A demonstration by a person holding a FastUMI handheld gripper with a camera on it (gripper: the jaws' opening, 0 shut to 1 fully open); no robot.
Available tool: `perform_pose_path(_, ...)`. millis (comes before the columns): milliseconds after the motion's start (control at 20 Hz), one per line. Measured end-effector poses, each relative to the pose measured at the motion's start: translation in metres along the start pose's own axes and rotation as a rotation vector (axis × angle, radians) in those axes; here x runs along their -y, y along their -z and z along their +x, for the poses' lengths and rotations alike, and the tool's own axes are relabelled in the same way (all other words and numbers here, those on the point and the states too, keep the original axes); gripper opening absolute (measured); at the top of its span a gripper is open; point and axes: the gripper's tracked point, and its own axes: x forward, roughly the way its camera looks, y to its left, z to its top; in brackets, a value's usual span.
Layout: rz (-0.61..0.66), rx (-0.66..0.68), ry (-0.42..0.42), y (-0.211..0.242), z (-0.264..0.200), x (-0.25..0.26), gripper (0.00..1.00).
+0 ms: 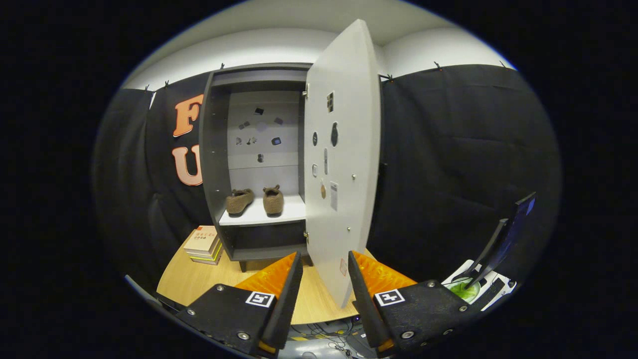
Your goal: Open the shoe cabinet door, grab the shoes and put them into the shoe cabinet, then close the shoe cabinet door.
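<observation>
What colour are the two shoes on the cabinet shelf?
Brown, in the gripper view: shoes sit beyond the open claw.

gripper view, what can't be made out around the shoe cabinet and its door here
- Tall grey shoe cabinet: its right inner side sits behind the swung-open white door.
- Door's outer face: turned away.
- Small dark stickers on the cabinet's back panel: too small to identify.
- Two brown fuzzy shoes on the white shelf: toes point inward, fronts unseen.
- Stack of books: cover too small to read.
- Hand-held gripper: open, door's lower edge between its fingers; contact unclear.
</observation>
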Motion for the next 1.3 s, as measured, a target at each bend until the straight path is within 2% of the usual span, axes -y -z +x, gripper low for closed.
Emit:
perform_pose_path(250, 0.019, 0.016, 0.032, -0.004, 0.016, 0.046, 0.64)
perform_pose_path(500, 0.032, 0.031, 0.035, 0.003, 0.032, 0.070, 0.66)
perform_pose_path(850, 0.066, 0.019, -0.019, 0.011, 0.083, 0.086, 0.69)
perform_pose_path(1300, 0.062, 0.005, -0.098, 0.017, 0.117, 0.077, 0.74)
